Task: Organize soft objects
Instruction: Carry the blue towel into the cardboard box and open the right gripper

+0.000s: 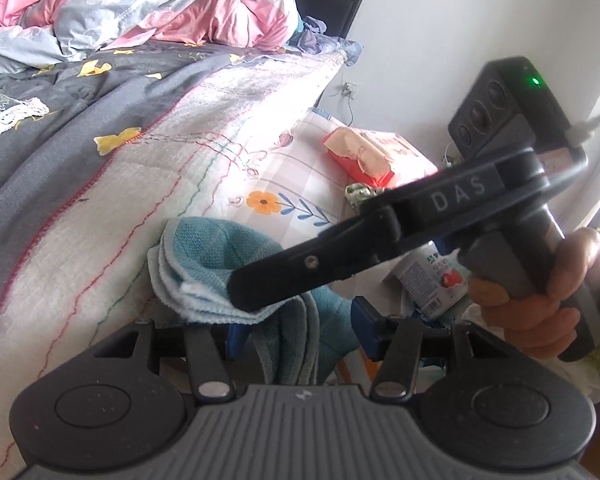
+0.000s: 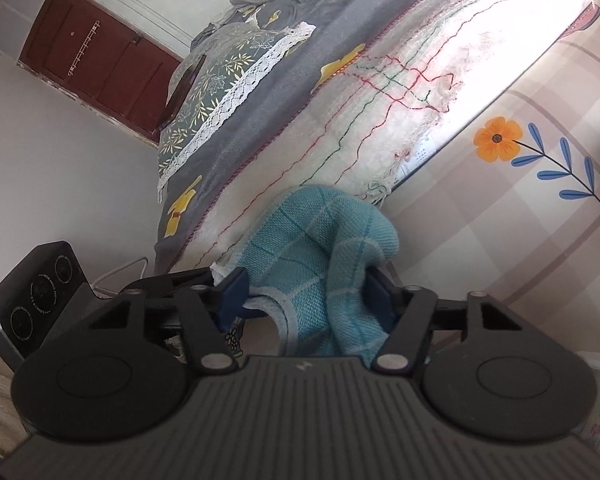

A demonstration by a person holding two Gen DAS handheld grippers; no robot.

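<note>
Beside the bed, both grippers meet on a teal towel (image 1: pixel 204 264) bunched against the white quilted bedspread (image 1: pixel 100 208). Right gripper (image 1: pixel 244 296) reaches in from the right, tilted downward, handle in the person's hand (image 1: pixel 540 288), its fingers clamped on the towel's edge. Left gripper (image 1: pixel 296 332) sits wide apart with towel hanging between its blue pads (image 1: pixel 364 320), so can't tell if it's actually gripping. Behind, a red tissue pack (image 1: pixel 364 152) lies on the floral checked cloth (image 1: pixel 300 176).

Right tool (image 1: pixel 240 290) pinching teal towel (image 1: pixel 204 256)
</note>
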